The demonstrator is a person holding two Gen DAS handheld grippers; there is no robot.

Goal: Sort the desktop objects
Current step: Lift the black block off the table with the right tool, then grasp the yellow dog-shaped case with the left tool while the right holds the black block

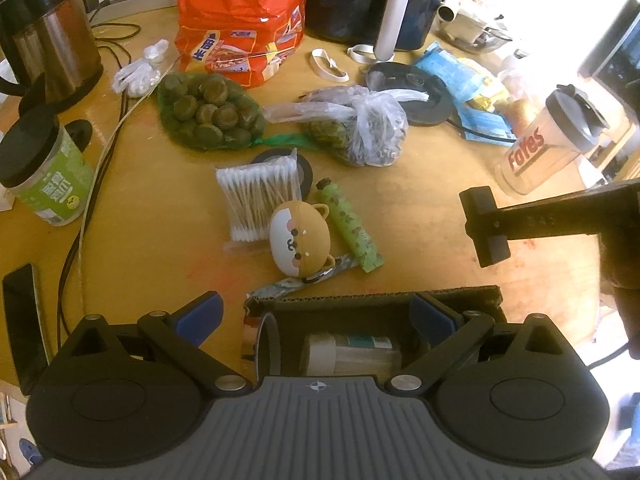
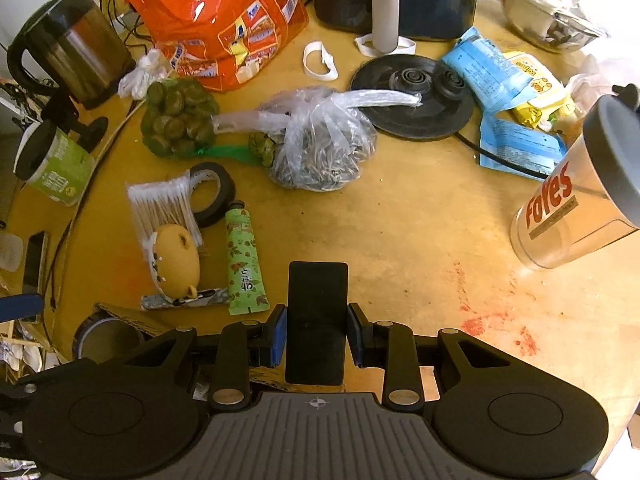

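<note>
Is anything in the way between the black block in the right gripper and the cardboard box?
Yes, likely the left gripper: its open fingers hang over the cardboard box opening. Nothing else visible blocks the black block in the right gripper.

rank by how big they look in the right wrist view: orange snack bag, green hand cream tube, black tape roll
1. orange snack bag, clearly largest
2. and 3. green hand cream tube and black tape roll look alike in size; the tube lies nearer the camera, so no firm order.
</note>
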